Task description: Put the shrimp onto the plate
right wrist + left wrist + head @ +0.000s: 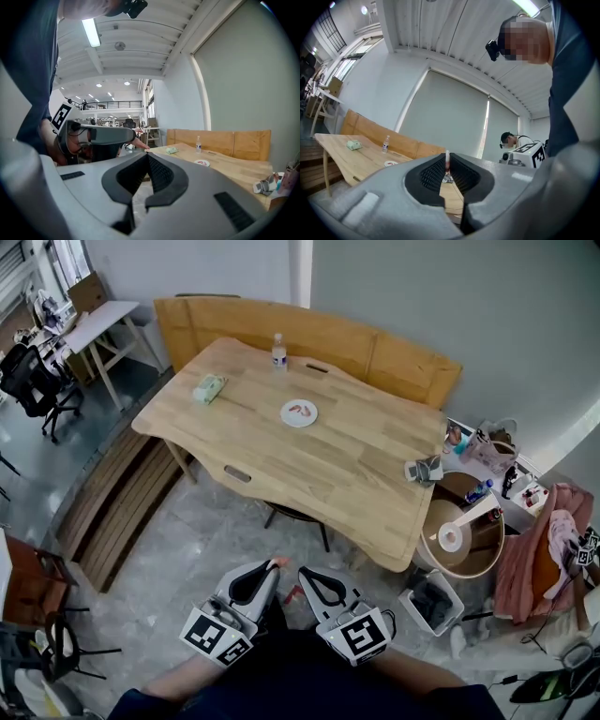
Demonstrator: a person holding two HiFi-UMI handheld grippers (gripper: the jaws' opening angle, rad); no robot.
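A white plate (299, 412) with red shrimp pieces on it lies near the middle of the wooden table (356, 465). Both grippers are held low and close to my body, well short of the table. My left gripper (275, 564) is shut on a thin pink-orange shrimp (279, 562), which sticks up between the pads (447, 160) in the left gripper view. My right gripper (302, 572) is beside it with its jaws shut and nothing between them (146, 157). From the right gripper view, the plate (202, 163) is far off on the table.
A water bottle (278, 352) and a green packet (209, 388) are on the far side of the table. A wooden bench (375, 352) runs behind it. A round tub (459, 538) and a small bin (431, 602) stand at the right. Another person (513, 140) is in the background.
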